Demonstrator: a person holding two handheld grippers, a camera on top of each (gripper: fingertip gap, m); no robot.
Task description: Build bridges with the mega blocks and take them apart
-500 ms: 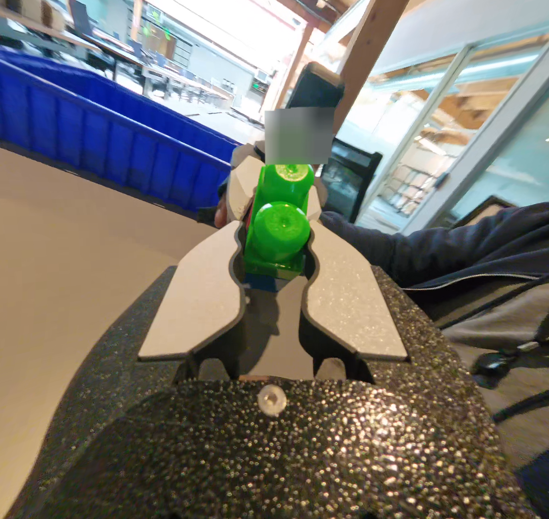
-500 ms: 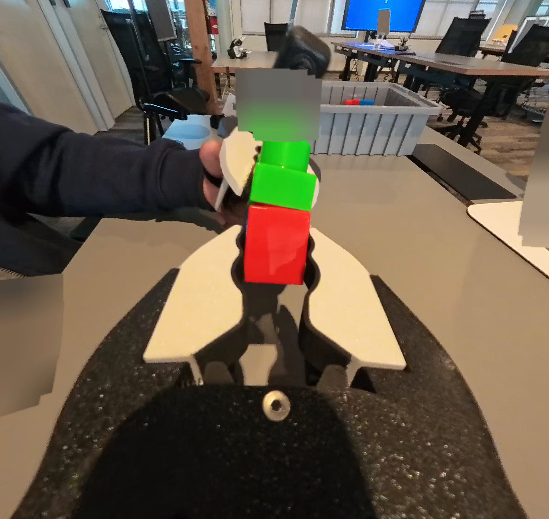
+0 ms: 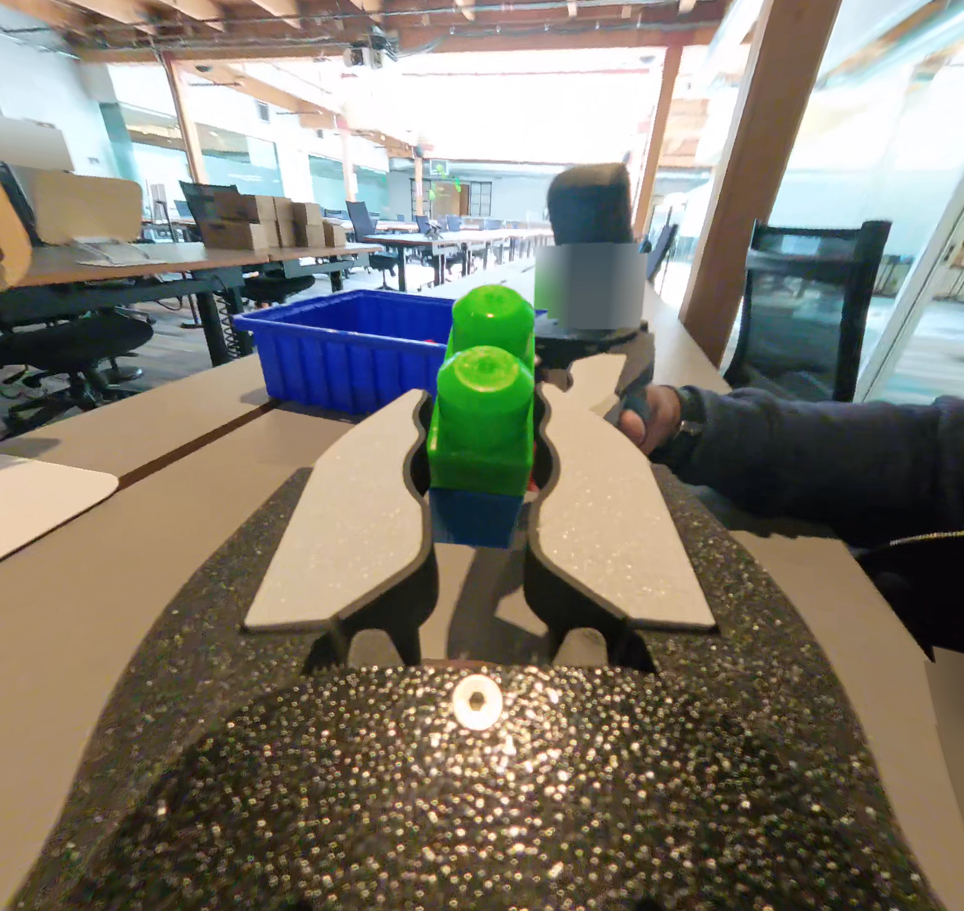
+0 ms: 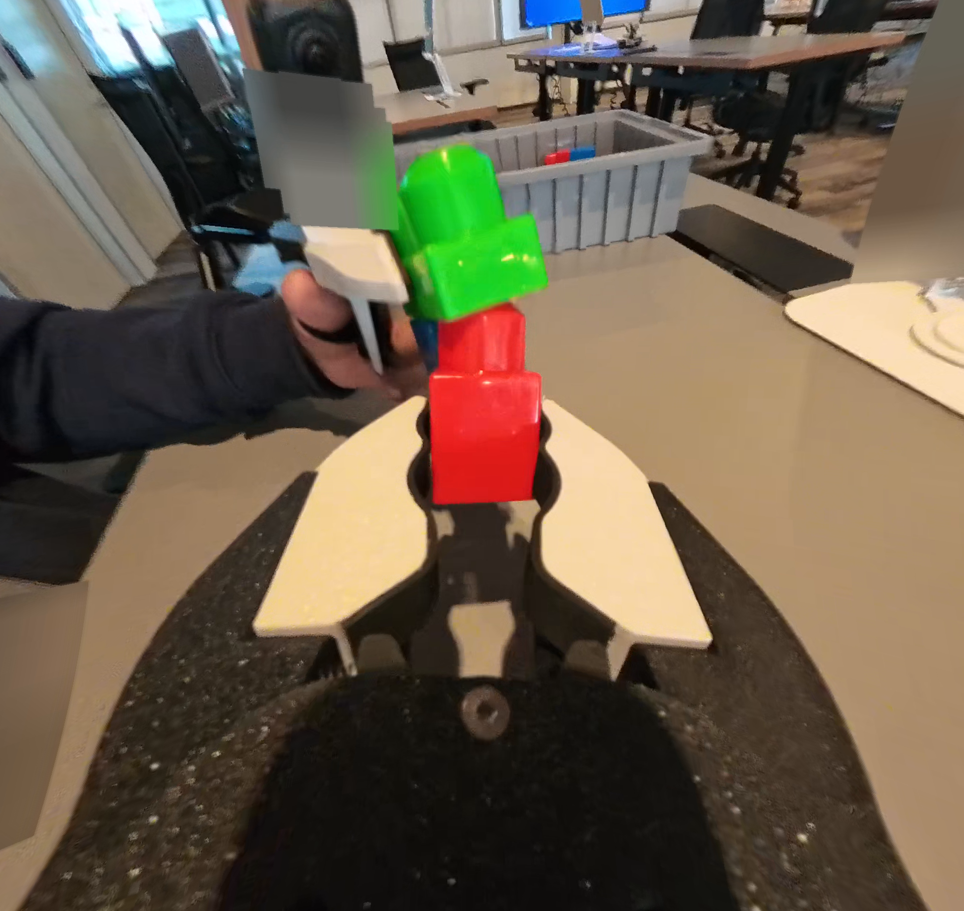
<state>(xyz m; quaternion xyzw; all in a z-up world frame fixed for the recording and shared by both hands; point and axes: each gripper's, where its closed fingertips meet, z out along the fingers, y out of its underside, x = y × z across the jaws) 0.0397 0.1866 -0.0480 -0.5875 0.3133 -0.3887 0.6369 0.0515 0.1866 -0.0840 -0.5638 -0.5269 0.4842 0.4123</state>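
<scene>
My left gripper [image 3: 482, 460] clamps the green block [image 4: 469, 244]; my right gripper [image 4: 485, 447] clamps the red block [image 4: 482, 437] below it, held above the worktop [image 4: 678, 390]. The green tilts off the red stud, seam between the jaws.

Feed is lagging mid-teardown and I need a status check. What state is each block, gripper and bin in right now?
left gripper: jaws shut on the green block.
right gripper: jaws shut on the red block.
green block: tilted, lifting off the red stud.
red block: upright, stud exposed.
blue block: attached under the green block.
blue bin: open-topped, on the table.
grey bin: open, holding blocks.
</scene>
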